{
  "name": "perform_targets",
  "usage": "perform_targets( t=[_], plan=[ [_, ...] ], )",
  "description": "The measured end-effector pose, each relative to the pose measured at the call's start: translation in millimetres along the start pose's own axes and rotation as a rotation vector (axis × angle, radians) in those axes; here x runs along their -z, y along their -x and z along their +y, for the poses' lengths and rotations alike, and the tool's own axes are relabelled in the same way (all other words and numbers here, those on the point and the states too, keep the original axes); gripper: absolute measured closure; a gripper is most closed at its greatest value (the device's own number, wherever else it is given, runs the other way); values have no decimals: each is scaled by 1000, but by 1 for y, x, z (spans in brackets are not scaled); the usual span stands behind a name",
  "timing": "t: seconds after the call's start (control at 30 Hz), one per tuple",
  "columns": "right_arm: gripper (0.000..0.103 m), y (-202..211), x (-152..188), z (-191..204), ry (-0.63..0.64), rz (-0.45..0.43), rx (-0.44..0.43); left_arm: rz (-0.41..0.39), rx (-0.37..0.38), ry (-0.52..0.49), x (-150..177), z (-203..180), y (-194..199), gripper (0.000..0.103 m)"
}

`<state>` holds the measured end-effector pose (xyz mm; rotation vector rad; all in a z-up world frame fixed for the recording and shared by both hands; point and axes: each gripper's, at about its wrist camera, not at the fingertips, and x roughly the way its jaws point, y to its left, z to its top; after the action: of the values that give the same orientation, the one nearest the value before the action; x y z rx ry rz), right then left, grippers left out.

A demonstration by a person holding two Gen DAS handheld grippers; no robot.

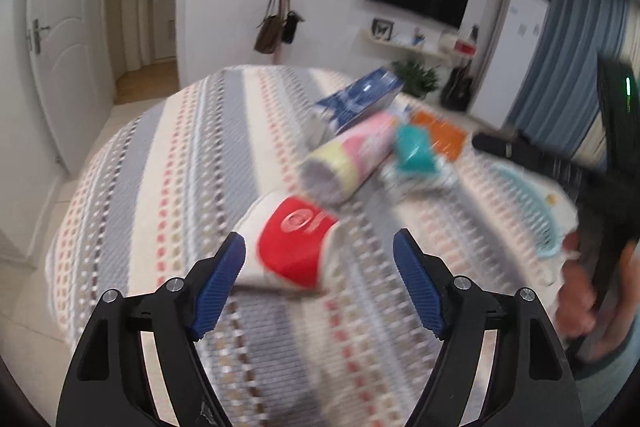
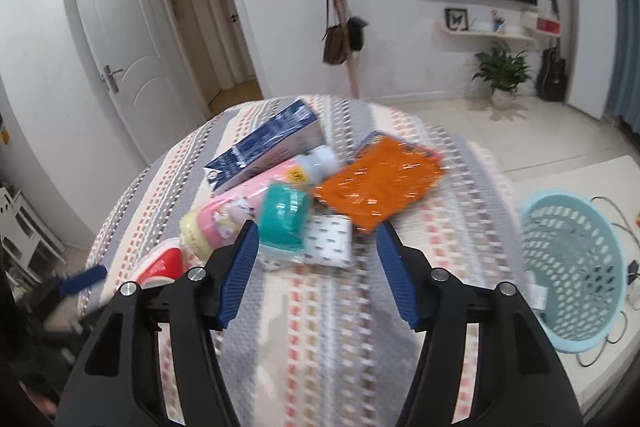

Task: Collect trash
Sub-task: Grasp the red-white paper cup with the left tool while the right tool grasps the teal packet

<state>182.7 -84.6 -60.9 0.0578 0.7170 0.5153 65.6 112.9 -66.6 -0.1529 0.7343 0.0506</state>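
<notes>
Trash lies in a pile on a round table with a striped cloth [image 1: 168, 163]. A red and white paper cup [image 1: 294, 247] lies on its side just ahead of my open, empty left gripper [image 1: 320, 255]. Behind it lie a pink and yellow tube [image 1: 348, 159], a teal cup [image 1: 414, 151], a blue carton [image 1: 360, 99] and an orange packet [image 1: 440, 133]. My right gripper [image 2: 314, 247] is open and empty, hovering before the teal cup [image 2: 284, 223] and a white patterned pack [image 2: 330, 241]. The orange packet [image 2: 380, 183], blue carton [image 2: 268, 151] and red cup [image 2: 162, 265] also show there.
A light blue perforated basket [image 2: 572, 267] stands low at the right beside the table; its rim [image 1: 532, 203] shows in the left wrist view, with the right hand and gripper body [image 1: 616, 187] above it. Doors, coat rack, TV and plant stand behind.
</notes>
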Motion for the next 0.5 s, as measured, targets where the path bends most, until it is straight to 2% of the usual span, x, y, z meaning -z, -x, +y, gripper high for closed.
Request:
perform_targets(
  t=[0.17,0.3,0.5],
  plan=[
    [41,-31,-5,10,-12,59,11,32,-119,-72,17,6,-17,30],
    [41,-48,-6,13,-29,92,12,46,-123,-55,17,18,-23,36],
    [41,-63,-6,24,-22,117,2,54,-130,26,25,48,-11,36]
  ],
)
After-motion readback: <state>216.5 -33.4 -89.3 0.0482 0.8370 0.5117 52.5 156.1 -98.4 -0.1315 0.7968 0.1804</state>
